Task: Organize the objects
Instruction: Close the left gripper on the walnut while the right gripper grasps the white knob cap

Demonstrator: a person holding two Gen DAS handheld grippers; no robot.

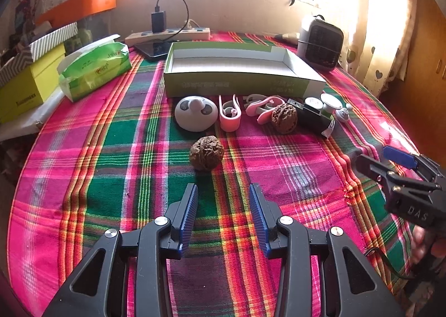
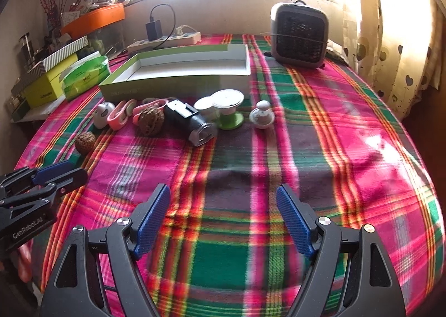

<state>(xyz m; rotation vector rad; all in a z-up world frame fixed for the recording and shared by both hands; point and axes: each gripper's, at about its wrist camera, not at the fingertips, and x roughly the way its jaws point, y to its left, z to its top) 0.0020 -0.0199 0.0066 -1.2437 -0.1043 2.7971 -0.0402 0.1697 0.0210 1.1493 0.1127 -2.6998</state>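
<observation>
I see the shallow green box [image 1: 239,72] at upper centre empty, so nothing is sorted yet. All the small items sit in a row just below it; one walnut [image 1: 206,152] lies apart at centre frame. My left gripper [image 1: 223,205] hangs wide and empty below it; my right gripper [image 2: 223,205] is wide too, holding nothing.

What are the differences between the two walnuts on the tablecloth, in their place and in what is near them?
The near walnut lies alone on the cloth, just ahead of the open left gripper. The far walnut sits in the row before the green box, beside the pink clips and the black device. Both are brown, wrinkled and ungripped.
</observation>
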